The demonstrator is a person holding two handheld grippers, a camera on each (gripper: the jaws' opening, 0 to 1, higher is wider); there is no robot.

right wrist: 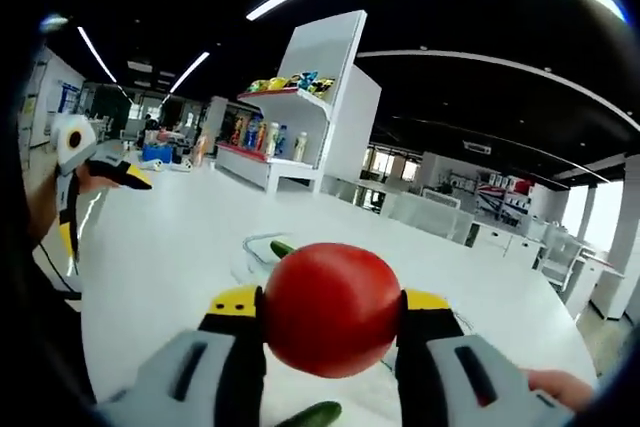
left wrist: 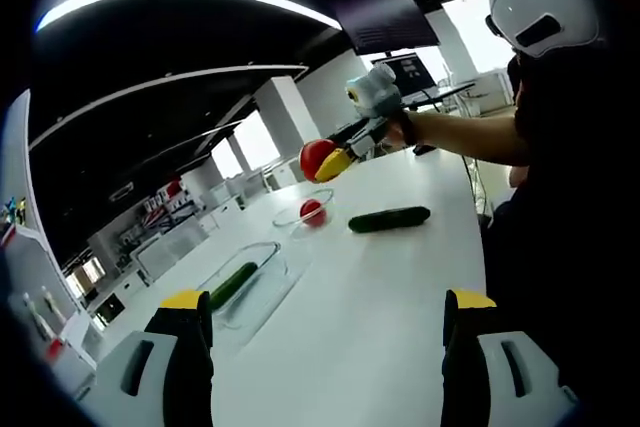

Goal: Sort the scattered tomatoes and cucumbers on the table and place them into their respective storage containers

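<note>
My right gripper [right wrist: 330, 312] is shut on a red tomato [right wrist: 331, 309], held above the white table [right wrist: 180, 247]. In the left gripper view the same right gripper [left wrist: 335, 161] hangs in the air with the tomato [left wrist: 316, 158], above a round glass bowl [left wrist: 285, 217] that holds another tomato [left wrist: 311, 210]. A cucumber [left wrist: 389, 219] lies loose on the table beside that bowl. A rectangular glass container [left wrist: 262, 288] nearer to me holds one cucumber [left wrist: 233, 285]. My left gripper [left wrist: 327, 317] stands open with nothing between its fingers, low over the table.
A person's arm and dark torso [left wrist: 560, 147] fill the right side of the left gripper view. Shelves with coloured bottles [right wrist: 265, 132] stand beyond the table. The left gripper [right wrist: 85, 162] appears at the left of the right gripper view.
</note>
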